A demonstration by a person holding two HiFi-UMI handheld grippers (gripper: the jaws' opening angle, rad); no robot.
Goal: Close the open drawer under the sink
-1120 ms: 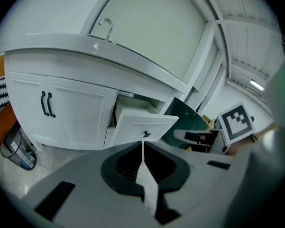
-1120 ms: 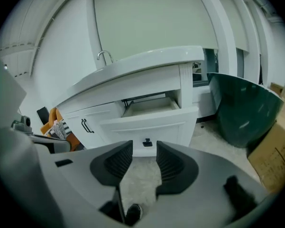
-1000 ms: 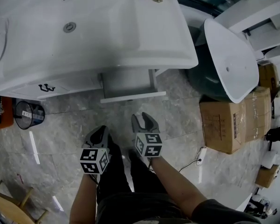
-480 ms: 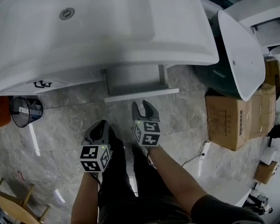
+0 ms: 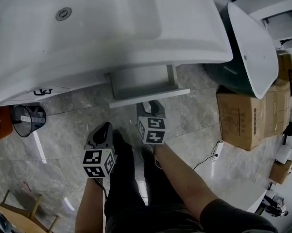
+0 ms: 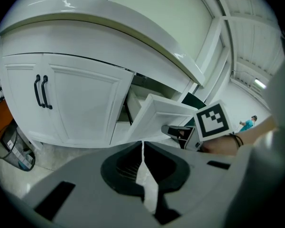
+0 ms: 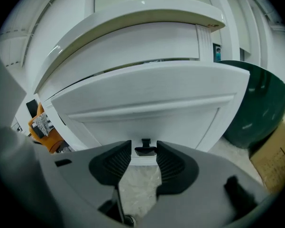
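Note:
The open drawer (image 5: 146,85) juts out from under the white sink (image 5: 102,28), and its white front panel (image 7: 147,109) fills the right gripper view. My right gripper (image 5: 150,108) is open, its tips close to the lower edge of the panel. A small dark handle (image 7: 145,149) shows just ahead of the right gripper (image 7: 143,158), between its fingertips, with no pad pressing on it. My left gripper (image 5: 103,131) hangs lower left of the drawer, jaws shut on nothing. From the left gripper (image 6: 142,144) I see the drawer (image 6: 163,118) from the side.
Cabinet doors with black handles (image 6: 41,91) stand left of the drawer. On the marble floor are a wire bin (image 5: 24,119) at left, and a dark green tub (image 5: 231,76) and cardboard box (image 5: 243,118) at right. The person's legs are below the grippers.
Both grippers have sunk and moved toward the cabinet. The right gripper's tips have come from clear of the drawer to its front panel.

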